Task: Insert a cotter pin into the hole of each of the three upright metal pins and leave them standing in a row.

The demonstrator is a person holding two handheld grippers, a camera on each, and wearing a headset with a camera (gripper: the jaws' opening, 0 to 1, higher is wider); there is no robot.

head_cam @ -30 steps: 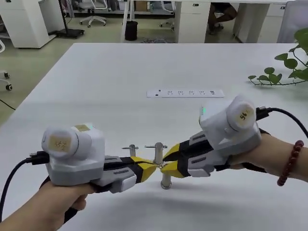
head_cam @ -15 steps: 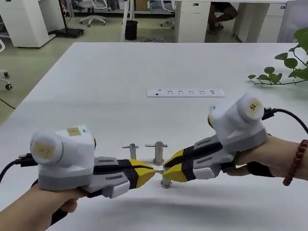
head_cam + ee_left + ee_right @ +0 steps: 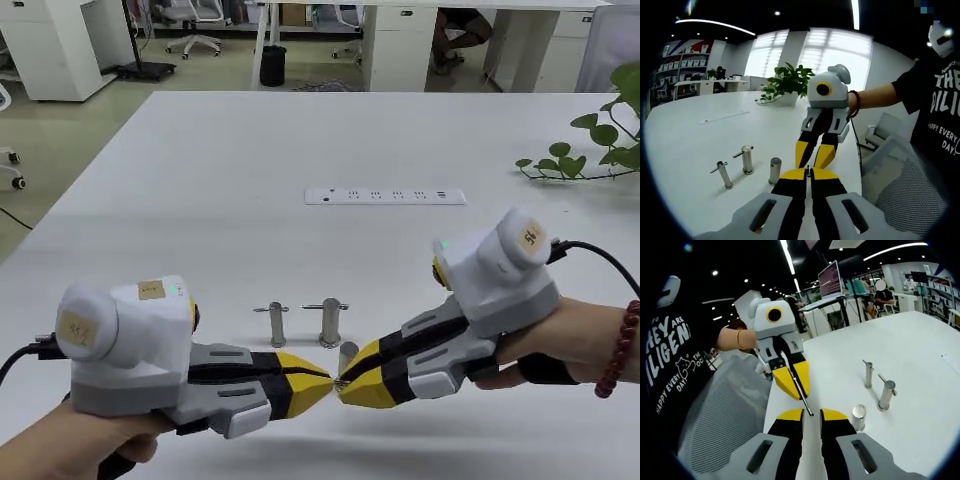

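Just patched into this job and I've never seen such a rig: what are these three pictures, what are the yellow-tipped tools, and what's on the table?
No robot: a person holds a two-jaw gripper in each hand. The head view comes from their headset, looking down on the table. Each round picture comes from a camera riding on one gripper, looking along its jaws. The left gripper and right gripper meet tip to tip. The left one is shut on a loose cotter pin; whether the right also grips it I cannot tell. Three metal pins stand on the table: the left metal pin and middle metal pin carry fitted cotter pins, the near metal pin has none. Behind lie a power strip and a plant.
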